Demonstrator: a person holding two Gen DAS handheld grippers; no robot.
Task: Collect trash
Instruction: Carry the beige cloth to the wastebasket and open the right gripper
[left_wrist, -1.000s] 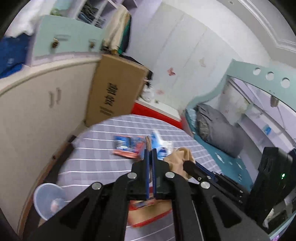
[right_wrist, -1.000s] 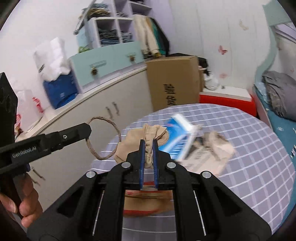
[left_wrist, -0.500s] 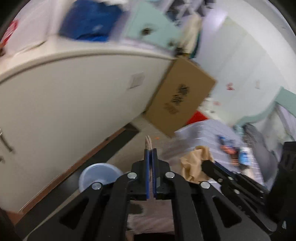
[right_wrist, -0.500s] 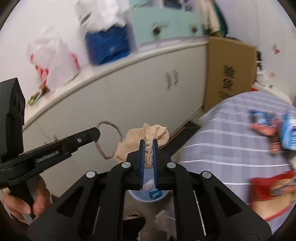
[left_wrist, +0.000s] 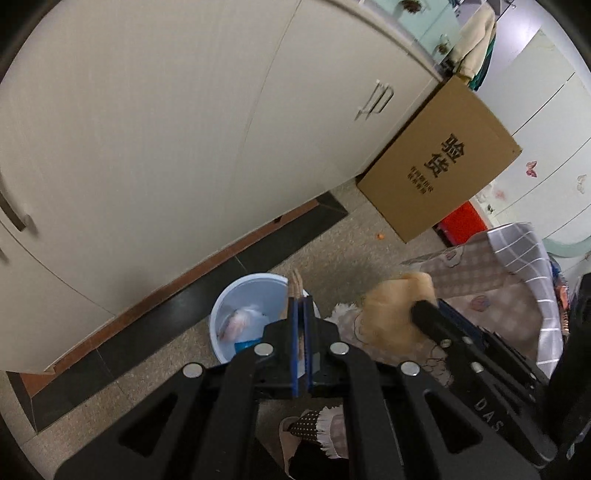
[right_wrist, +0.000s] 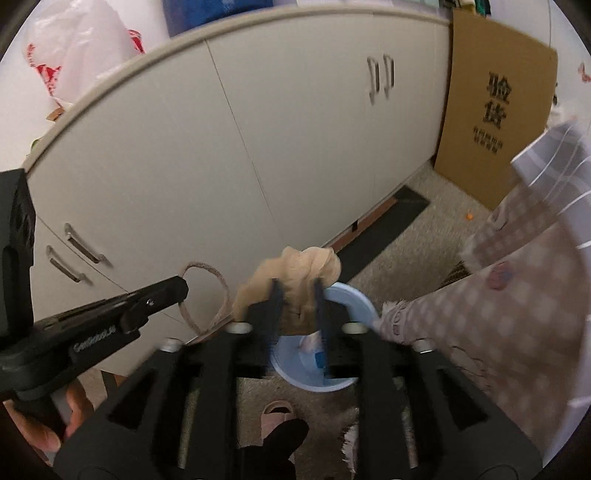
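Note:
A beige stocking (right_wrist: 295, 273) hangs over a pale blue bin (right_wrist: 351, 302) on the floor. My right gripper (right_wrist: 297, 291) has its jaws opening, and the bunched stocking sits loosely between the fingers. My left gripper (left_wrist: 300, 301) is shut on the stocking's brown band (left_wrist: 295, 284), just above the blue bin (left_wrist: 247, 306), which holds some wrappers. The right wrist view shows the left gripper (right_wrist: 183, 287) at the left, with the brown band (right_wrist: 210, 280) looping from its tip. The left wrist view shows the right gripper (left_wrist: 419, 308) at the right, against the beige stocking (left_wrist: 391, 310).
White cabinet doors (left_wrist: 166, 129) stand close behind the bin. A cardboard box (left_wrist: 439, 162) leans by them, with a red box (left_wrist: 461, 221) beyond. The table's checked cloth (right_wrist: 517, 277) hangs at the right. A slippered foot (right_wrist: 277, 413) is just in front of the bin.
Both grippers swung off the table and down to the blue bin on the floor, carrying the stocking. The right jaws, shut before, have parted.

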